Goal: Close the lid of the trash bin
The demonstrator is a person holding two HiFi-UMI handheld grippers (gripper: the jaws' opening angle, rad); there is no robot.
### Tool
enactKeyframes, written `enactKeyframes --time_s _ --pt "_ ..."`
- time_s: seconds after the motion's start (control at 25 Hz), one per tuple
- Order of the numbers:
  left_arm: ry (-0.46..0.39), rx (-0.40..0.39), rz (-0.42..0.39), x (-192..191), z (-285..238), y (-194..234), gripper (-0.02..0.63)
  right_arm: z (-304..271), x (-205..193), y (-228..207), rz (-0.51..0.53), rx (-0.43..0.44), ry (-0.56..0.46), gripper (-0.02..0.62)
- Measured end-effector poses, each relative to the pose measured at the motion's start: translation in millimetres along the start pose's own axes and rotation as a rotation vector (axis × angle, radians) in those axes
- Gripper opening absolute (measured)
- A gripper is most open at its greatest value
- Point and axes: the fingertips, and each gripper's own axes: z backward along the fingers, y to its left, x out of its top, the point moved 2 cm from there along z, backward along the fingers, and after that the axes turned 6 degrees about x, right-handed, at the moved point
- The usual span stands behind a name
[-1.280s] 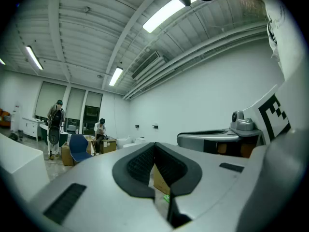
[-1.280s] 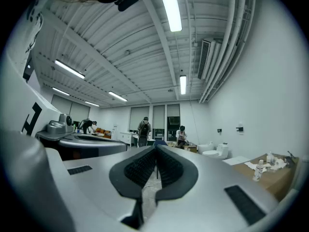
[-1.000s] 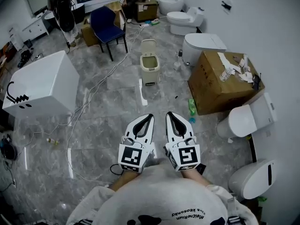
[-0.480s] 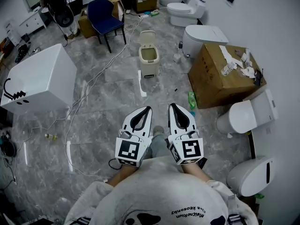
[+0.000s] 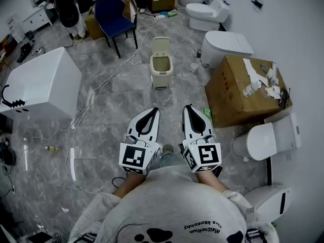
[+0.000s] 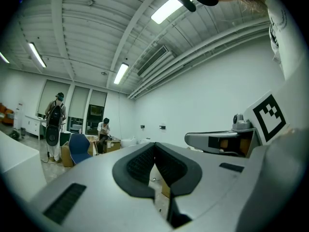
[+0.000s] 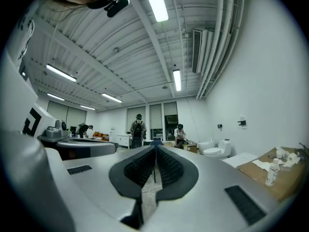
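Head view: the trash bin [image 5: 161,65] was seen far off, lid [image 5: 161,45] raised; left tongs [image 5: 153,110] and right tongs [image 5: 189,108] were held together, empty. The bin could be toppled if pushed hard.

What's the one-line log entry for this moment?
trash bin: ahead, apart from grippers | lid: up, untouched | left gripper: shut, empty | right gripper: shut, empty

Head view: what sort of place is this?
Likely a storeroom or test room for bathroom fixtures: several toilets stand about, with a white tub and a cardboard box.
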Motion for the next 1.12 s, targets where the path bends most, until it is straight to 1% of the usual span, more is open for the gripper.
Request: enactKeyframes --time_s 0.12,0.36,0.56,0.68,0.92,1.12 --pt "0.001 0.021 -0.011 6 -36 7 0.02 -30 4 -30 -0.018 0.023 -0.003 0.033" --pt "0.011 0.052 0.013 2 -103 19 0.02 -76 0 -87 -0.026 0.036 0.011 0.033" --pt "0.007 0.058 0.009 5 -146 25 0.02 -106 1 -126 -0.038 0.028 0.008 0.034" --pt "0.015 0.062 0.003 5 -163 29 0.02 -118 2 -139 -0.053 0.03 -0.001 0.034" --pt "0.022 0.071 0.011 1 -188 46 0.02 -139 -4 -151 -0.055 0.031 0.001 0.034" --pt "0.019 0.063 0.014 -2 -217 60 0.02 -162 -7 -171 -0.052 0.013 -0.001 0.034"
